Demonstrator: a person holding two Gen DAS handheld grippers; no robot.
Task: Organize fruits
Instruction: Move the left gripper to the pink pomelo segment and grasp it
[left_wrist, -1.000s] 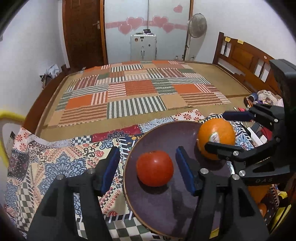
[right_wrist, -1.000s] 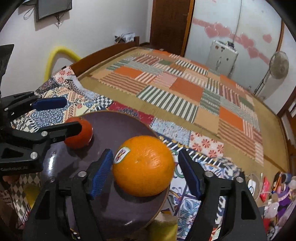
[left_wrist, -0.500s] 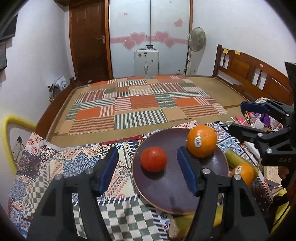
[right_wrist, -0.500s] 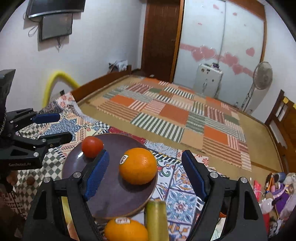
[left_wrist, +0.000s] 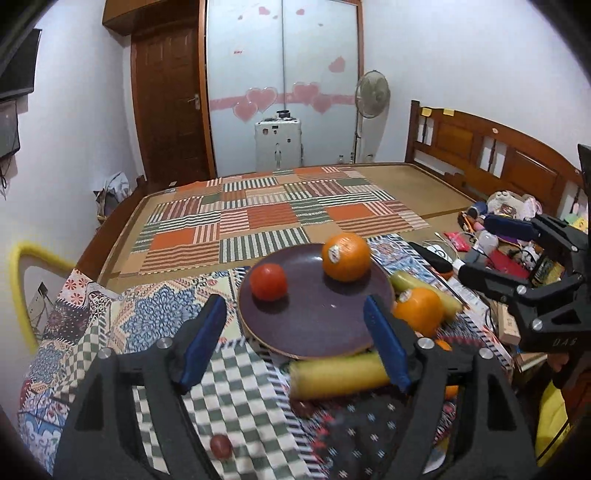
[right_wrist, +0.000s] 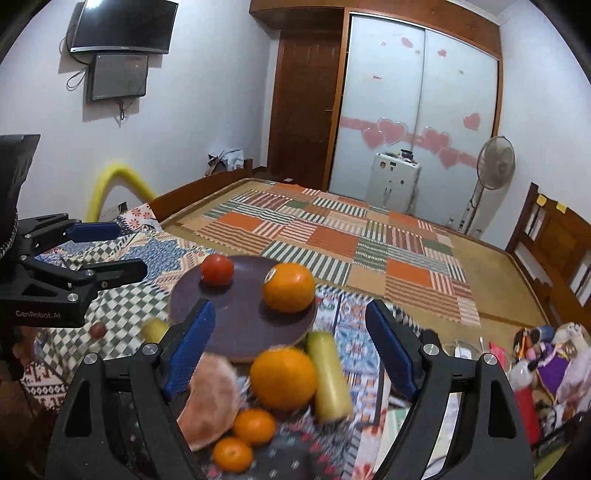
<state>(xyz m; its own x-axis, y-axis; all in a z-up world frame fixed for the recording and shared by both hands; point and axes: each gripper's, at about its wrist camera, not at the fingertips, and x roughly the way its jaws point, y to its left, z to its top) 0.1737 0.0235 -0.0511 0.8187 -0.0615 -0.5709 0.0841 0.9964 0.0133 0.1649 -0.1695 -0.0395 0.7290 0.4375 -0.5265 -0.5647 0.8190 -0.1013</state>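
A dark purple plate (left_wrist: 317, 325) (right_wrist: 229, 332) lies on the patterned cloth and holds a tomato (left_wrist: 268, 281) (right_wrist: 217, 270) and a stickered orange (left_wrist: 345, 256) (right_wrist: 289, 288). Off the plate lie a second large orange (left_wrist: 418, 311) (right_wrist: 283, 379), two yellow-green cucumbers (left_wrist: 338, 373) (right_wrist: 330, 376), two small mandarins (right_wrist: 254, 426), a pinkish fruit wedge (right_wrist: 210, 400) and a small dark red fruit (left_wrist: 221, 446) (right_wrist: 98, 329). My left gripper (left_wrist: 295, 343) is open and empty, behind the plate's near rim. My right gripper (right_wrist: 288, 350) is open and empty above the loose fruit.
A patchwork mat (left_wrist: 273, 221) covers the wooden bed platform beyond the cloth. Clutter of small items (left_wrist: 491, 240) lies at the right by the headboard (left_wrist: 491, 147). A yellow foam tube (left_wrist: 33, 254) stands at the left. A fan (right_wrist: 495, 166) and white appliance (right_wrist: 393, 184) stand at the back.
Both grippers have pulled back and up from the plate, leaving the tomato and orange on it. More loose fruit near the plate's front edge has come into view.
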